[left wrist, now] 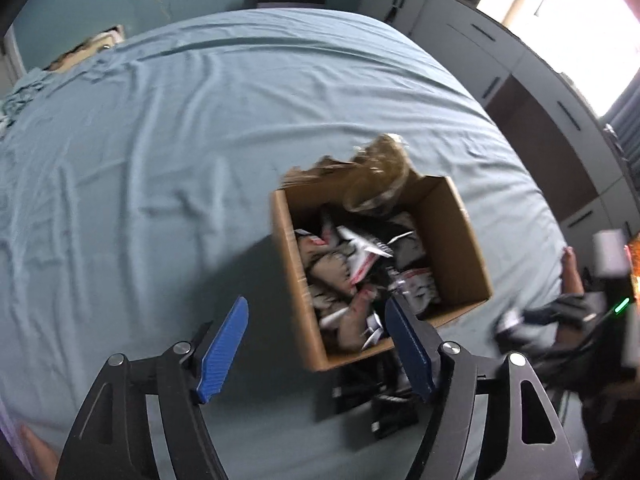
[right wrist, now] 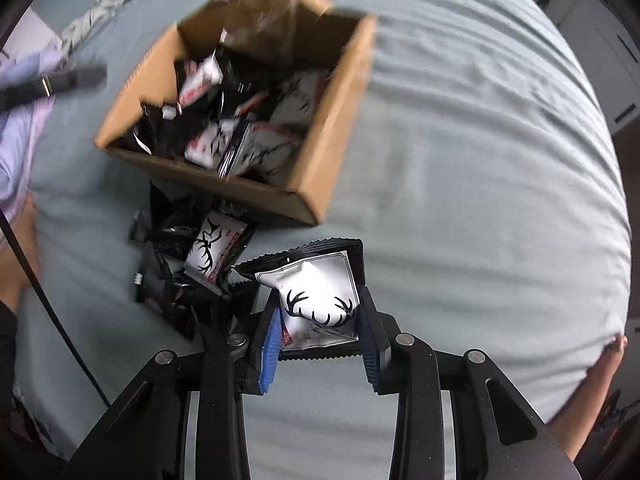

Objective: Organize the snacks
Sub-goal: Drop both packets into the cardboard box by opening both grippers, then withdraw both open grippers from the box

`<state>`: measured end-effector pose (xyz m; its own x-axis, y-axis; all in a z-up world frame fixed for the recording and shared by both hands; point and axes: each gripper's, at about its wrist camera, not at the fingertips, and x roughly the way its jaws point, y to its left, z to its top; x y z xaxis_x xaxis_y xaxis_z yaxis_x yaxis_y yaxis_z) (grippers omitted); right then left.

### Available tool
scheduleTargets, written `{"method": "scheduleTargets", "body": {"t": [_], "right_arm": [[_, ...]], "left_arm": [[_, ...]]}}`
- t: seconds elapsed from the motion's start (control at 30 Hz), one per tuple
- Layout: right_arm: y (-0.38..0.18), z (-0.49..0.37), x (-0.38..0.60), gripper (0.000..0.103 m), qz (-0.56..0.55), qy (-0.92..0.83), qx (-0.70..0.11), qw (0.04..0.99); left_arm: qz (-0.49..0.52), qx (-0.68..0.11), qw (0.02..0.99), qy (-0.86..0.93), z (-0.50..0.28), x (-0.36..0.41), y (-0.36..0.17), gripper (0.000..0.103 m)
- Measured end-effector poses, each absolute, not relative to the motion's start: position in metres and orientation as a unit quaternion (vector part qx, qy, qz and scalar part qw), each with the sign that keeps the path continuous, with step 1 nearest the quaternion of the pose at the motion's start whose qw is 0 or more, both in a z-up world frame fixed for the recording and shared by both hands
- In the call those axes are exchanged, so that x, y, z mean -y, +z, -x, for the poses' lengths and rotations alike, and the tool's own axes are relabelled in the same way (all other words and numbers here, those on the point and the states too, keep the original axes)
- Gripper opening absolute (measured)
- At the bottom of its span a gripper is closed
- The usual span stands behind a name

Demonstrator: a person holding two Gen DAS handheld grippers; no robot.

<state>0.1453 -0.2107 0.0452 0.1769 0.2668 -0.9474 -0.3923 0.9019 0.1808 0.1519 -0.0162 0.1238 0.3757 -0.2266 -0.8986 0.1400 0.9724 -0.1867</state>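
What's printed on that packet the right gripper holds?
Black antlers on a white panel, black edges on the packet; clearest in the right wrist view.

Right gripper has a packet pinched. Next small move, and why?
Probably carry it up and over to the cardboard box and drop it in. The right gripper is shut on a white antler-print packet just off the blue sheet; the box already holds similar packets, more lie loose beside it, and the left gripper is open and empty.

I count one cardboard box (right wrist: 320,168) on the bed, with too many jumbled snack packets (right wrist: 212,144) inside to number. One antler-print packet (right wrist: 320,300) sits between my right gripper's (right wrist: 320,344) pads; the loose pile (right wrist: 188,264) beside the box blurs together, uncountable.
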Motion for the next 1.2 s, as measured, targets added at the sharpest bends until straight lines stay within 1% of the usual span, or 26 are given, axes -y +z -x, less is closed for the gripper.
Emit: {"method": "scheduleTargets", "body": {"t": [0.1, 0.17, 0.27, 0.3, 0.4, 0.47, 0.5, 0.53, 0.6, 0.67, 0.77, 0.9, 1.03, 1.2], "right_arm": [[0.078, -0.149, 0.228, 0.032, 0.005, 0.212, -0.583, 0.784], [0.105, -0.152, 0.232, 0.033, -0.022, 0.212, -0.563, 0.799], [0.142, -0.155, 0.229, 0.033, -0.071, 0.224, -0.533, 0.813], [0.150, -0.157, 0.228, 0.033, -0.082, 0.226, -0.526, 0.816], [0.161, -0.162, 0.221, 0.034, -0.141, 0.236, -0.520, 0.809], [0.153, -0.166, 0.222, 0.042, -0.160, 0.229, -0.540, 0.794], [0.151, -0.164, 0.222, 0.049, -0.162, 0.217, -0.550, 0.790], [0.150, -0.162, 0.223, 0.050, -0.164, 0.208, -0.553, 0.790], [0.149, -0.153, 0.227, 0.050, -0.163, 0.190, -0.557, 0.792], [0.151, -0.141, 0.232, 0.050, -0.150, 0.173, -0.568, 0.790], [0.152, -0.126, 0.233, 0.050, -0.118, 0.145, -0.583, 0.791], [0.146, -0.115, 0.225, 0.050, -0.081, 0.155, -0.599, 0.782], [0.139, -0.120, 0.214, 0.050, -0.008, 0.149, -0.608, 0.780], [0.123, -0.132, 0.211, 0.050, -0.019, 0.154, -0.631, 0.760]], "left_arm": [[0.001, -0.530, 0.844, -0.086, -0.136, 0.013, 0.137, 0.082], [-0.041, -0.519, 0.851, -0.069, -0.123, 0.016, 0.148, 0.083], [-0.108, -0.502, 0.857, -0.047, -0.097, 0.021, 0.165, 0.095], [-0.129, -0.489, 0.862, -0.042, -0.088, 0.022, 0.169, 0.103], [-0.166, -0.477, 0.863, -0.015, -0.070, 0.019, 0.172, 0.103], [-0.159, -0.491, 0.857, -0.003, -0.061, 0.012, 0.165, 0.103], [-0.152, -0.496, 0.855, 0.000, -0.058, 0.009, 0.160, 0.103], [-0.146, -0.499, 0.854, 0.002, -0.055, 0.007, 0.157, 0.103], [-0.144, -0.503, 0.852, -0.005, -0.049, 0.002, 0.146, 0.103], [-0.166, -0.501, 0.849, 0.001, -0.045, 0.003, 0.139, 0.103], [-0.170, -0.489, 0.856, -0.001, -0.041, 0.004, 0.136, 0.103], [-0.169, -0.479, 0.861, 0.005, -0.042, 0.007, 0.135, 0.103], [-0.165, -0.475, 0.864, 0.011, -0.044, 0.008, 0.139, 0.103], [-0.156, -0.470, 0.868, 0.027, -0.049, 0.000, 0.150, 0.103]]}}
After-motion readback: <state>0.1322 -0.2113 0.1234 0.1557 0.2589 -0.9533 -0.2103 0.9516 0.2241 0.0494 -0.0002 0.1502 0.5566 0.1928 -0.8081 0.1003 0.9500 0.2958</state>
